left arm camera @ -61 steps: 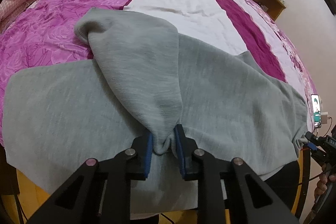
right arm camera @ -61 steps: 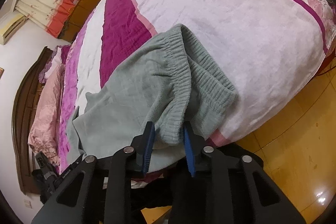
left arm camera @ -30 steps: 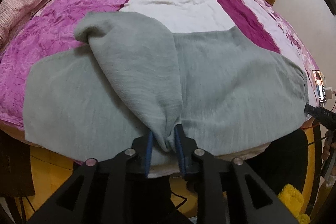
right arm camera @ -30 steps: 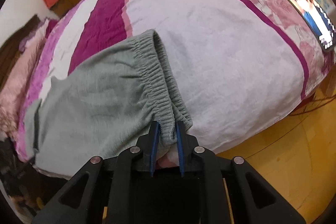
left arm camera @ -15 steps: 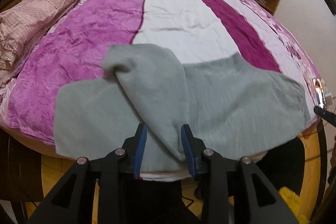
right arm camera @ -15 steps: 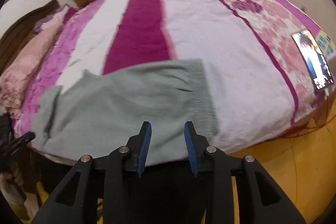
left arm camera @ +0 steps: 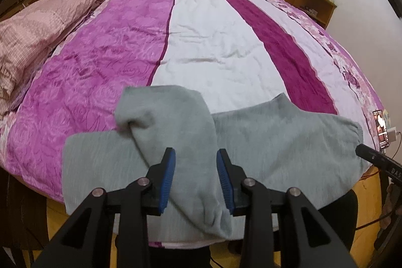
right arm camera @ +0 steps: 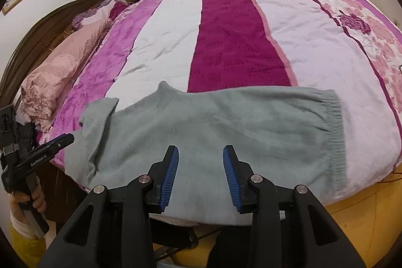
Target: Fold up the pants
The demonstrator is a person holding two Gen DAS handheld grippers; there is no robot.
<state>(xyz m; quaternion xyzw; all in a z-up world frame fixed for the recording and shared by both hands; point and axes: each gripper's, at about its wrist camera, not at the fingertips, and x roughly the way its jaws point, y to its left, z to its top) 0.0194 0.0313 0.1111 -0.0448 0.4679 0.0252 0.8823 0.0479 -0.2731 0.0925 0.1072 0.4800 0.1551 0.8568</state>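
I see soft, even indoor light with faint shadows and no glare, heavy fisheye bending toward black corners, and slight blur on the bed (right arm camera: 226, 47) in my right view.

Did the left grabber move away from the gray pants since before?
Yes. The left gripper has let go, its jaws having just opened, and pulled up and back from the gray pants lying on the bed, which now looks farther away.
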